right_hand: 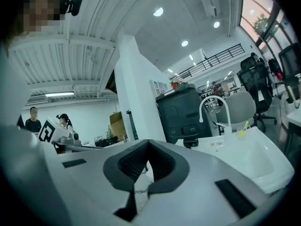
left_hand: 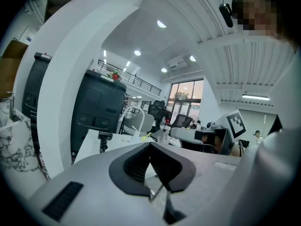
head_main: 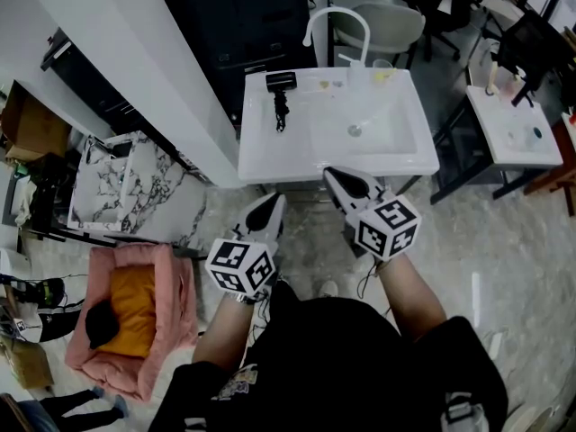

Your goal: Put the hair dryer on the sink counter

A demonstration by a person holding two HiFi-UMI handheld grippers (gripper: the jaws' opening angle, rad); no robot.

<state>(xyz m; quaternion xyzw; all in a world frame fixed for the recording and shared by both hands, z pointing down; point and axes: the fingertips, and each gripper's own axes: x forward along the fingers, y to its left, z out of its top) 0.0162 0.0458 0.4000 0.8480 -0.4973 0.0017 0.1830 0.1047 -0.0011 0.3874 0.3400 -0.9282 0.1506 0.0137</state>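
Left gripper (head_main: pixel 270 205): jaws together, nothing between them; points forward, tipped slightly down.
Right gripper (head_main: pixel 337 179): jaws together, empty; points forward, tipped slightly down, its tip further ahead than the left one's.
Left cube (head_main: pixel 240 266): at the gripper's rear, over the hand.
Right cube (head_main: pixel 389 227): same place on its gripper.
Left forearm (head_main: pixel 220 331): bare, reaching forward.
Right forearm (head_main: pixel 412 293): bare, reaching forward, roughly parallel to the left.

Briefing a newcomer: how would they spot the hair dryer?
Look at the white sink before the person. On its counter, left of the basin, lies the hair dryer. It is the only black thing there; the cup beside the faucet is clear.
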